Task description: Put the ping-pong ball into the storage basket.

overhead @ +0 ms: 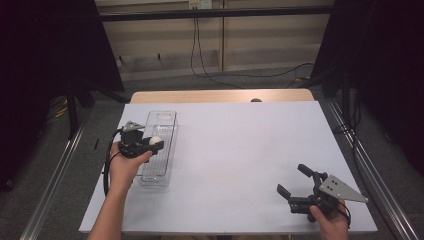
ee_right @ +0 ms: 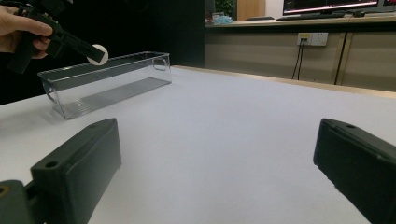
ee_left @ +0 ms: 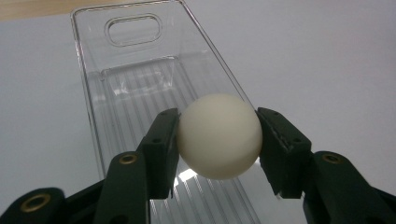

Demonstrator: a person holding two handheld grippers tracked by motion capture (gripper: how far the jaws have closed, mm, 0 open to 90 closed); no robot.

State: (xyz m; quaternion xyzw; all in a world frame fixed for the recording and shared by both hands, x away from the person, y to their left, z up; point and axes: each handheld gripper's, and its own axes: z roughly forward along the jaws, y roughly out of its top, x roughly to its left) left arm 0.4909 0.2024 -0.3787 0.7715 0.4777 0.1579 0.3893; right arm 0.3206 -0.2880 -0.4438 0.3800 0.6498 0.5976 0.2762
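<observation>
- High view: left hand-held gripper [overhead: 159, 144] pinching a white ball [overhead: 155, 141], hovering right over a clear plastic bin [overhead: 167, 122] at the left side of the white tabletop [overhead: 240, 150]. Right hand-held gripper [overhead: 294, 181] way off at the near right corner, jaws spread wide, nothing between them.
- Left gripper view: ball [ee_left: 219, 136] squeezed between both black jaws, pads pressing on either side. Ribbed bin floor [ee_left: 135, 93] straight underneath, handle cutout at the far end.
- Right gripper view: two jaws wide apart at the bottom, bare tabletop [ee_right: 224, 140] between them. Farther off, bin [ee_right: 107, 81] standing on the tabletop, ball [ee_right: 98, 54] held just above its rim.
</observation>
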